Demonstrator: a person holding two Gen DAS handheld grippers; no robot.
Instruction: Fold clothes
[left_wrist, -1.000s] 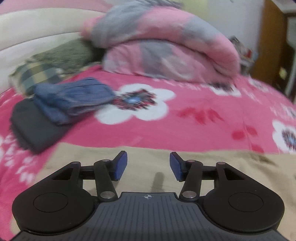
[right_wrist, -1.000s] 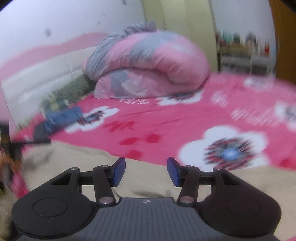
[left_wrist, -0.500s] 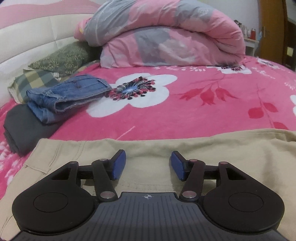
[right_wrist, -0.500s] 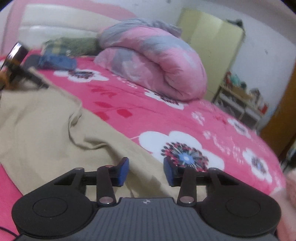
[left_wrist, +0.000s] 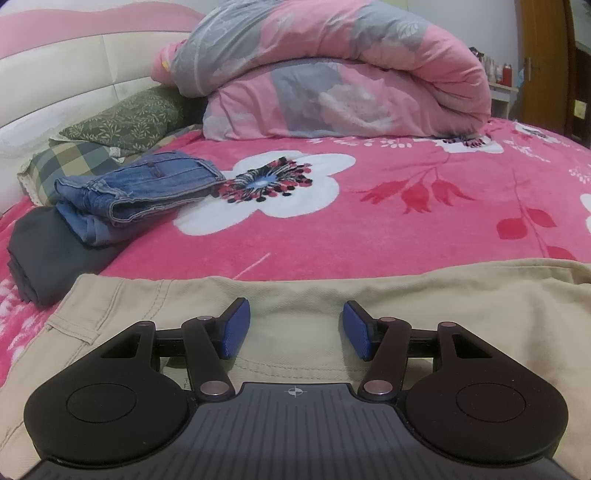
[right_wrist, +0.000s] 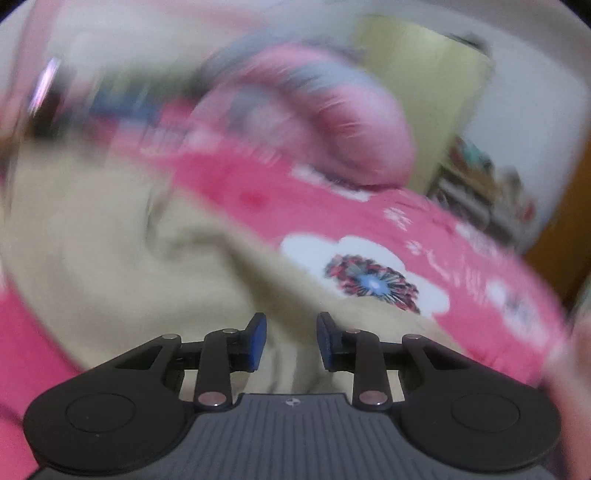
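Below both grippers, khaki trousers (left_wrist: 424, 295): left gripper (left_wrist: 295, 330) jaws apart, right gripper (right_wrist: 289, 341) jaws closing, nothing gripped.

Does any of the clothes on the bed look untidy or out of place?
Only the beige trousers: they lie unfolded and creased across the pink bedspread. The folded jeans sit neatly on a folded dark garment.

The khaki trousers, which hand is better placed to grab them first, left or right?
Probably the right. The right tool sits over a raised fold of the khaki trousers, jaws closing around it. The left tool is open above flat cloth.
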